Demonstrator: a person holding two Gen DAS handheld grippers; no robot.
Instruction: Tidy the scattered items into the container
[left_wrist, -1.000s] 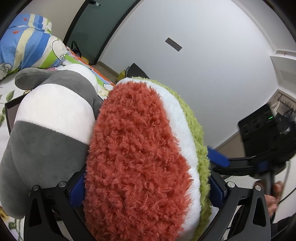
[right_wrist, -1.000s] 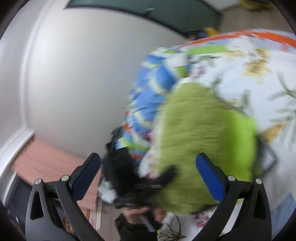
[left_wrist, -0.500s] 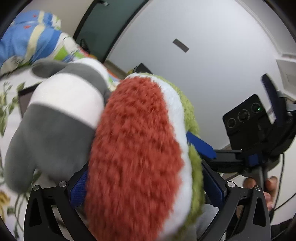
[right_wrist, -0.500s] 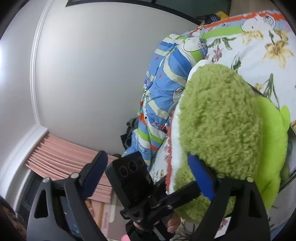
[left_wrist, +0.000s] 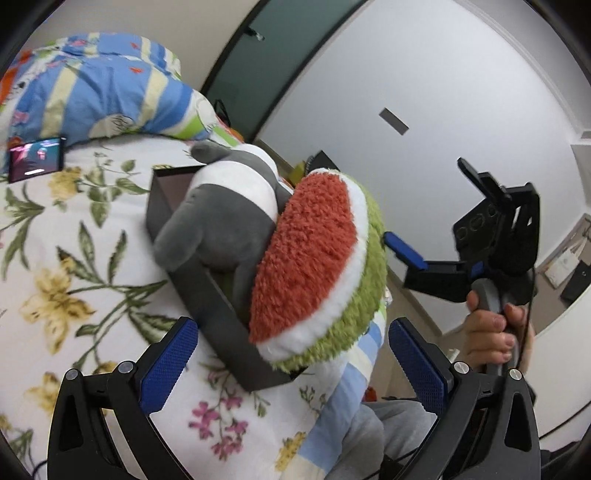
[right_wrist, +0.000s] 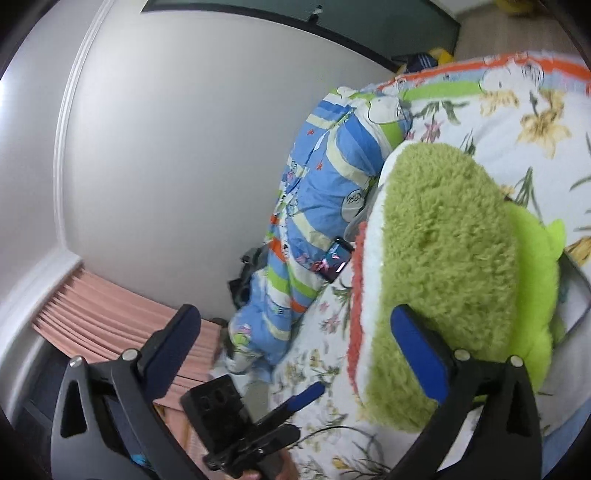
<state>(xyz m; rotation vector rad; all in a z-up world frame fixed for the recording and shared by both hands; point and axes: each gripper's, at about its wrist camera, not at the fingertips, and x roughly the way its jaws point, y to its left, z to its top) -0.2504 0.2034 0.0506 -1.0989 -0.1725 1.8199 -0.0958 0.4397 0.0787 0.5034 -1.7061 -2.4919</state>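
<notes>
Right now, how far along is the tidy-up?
Done: the grey-and-white plush and the watermelon-slice plush sit in the dark box on the floral bedspread, with the watermelon slice sticking out over the rim. In hand: nothing; left gripper is open and empty, and the right gripper is opening, gripping nothing. Left: a phone lies beside the pillow.

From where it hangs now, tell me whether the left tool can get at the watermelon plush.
Probably yes. The left tool is open, and the watermelon plush sits just ahead atop the dark box with nothing between. The grey plush only crowds its far side.
</notes>
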